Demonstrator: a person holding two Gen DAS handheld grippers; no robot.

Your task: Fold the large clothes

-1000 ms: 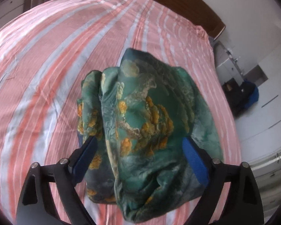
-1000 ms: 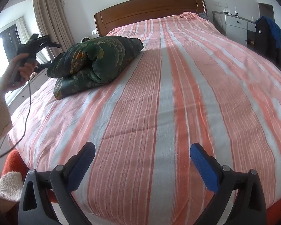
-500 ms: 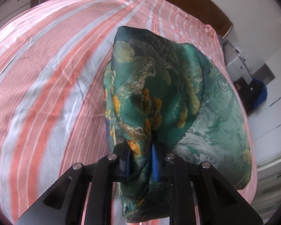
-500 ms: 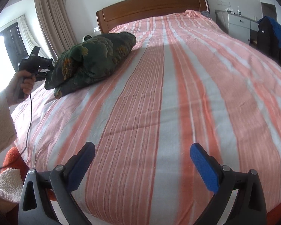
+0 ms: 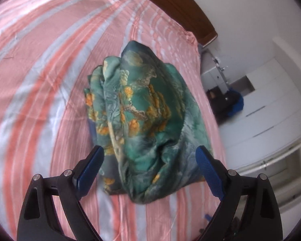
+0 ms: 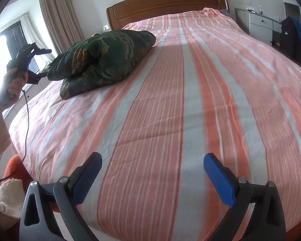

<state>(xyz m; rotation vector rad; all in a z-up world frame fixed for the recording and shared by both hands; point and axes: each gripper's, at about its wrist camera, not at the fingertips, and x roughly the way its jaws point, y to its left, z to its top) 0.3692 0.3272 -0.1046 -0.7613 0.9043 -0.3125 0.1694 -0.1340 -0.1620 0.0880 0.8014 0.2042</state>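
Observation:
A folded green floral garment [image 5: 146, 110] lies as a thick bundle on the pink striped bed [image 5: 40, 80], near its left side [image 6: 106, 56]. My left gripper [image 5: 149, 150] stands just short of the bundle's near end. Its jaws are opening wide, and the fabric's near edge sits between the blue pads without being pressed. In the right wrist view a hand [image 6: 12, 86] holds that left gripper [image 6: 45, 63] beside the bundle. My right gripper [image 6: 153, 157] hovers open above the foot of the bed [image 6: 190, 100], with nothing between its fingers.
A wooden headboard [image 6: 166, 4] closes the far end. A grey dresser [image 6: 260, 26] and a dark jacket [image 6: 295, 40] stand to the right, curtains [image 6: 58, 20] and a window to the left. White cabinets [image 5: 271, 110] lie beyond the bed. A white towel [image 6: 10, 190] sits low left.
Half a second ago the left gripper was clamped on the garment's fold. It has since let go, spread wide and drawn back, and the bundle rests on the bed. The right gripper stayed put.

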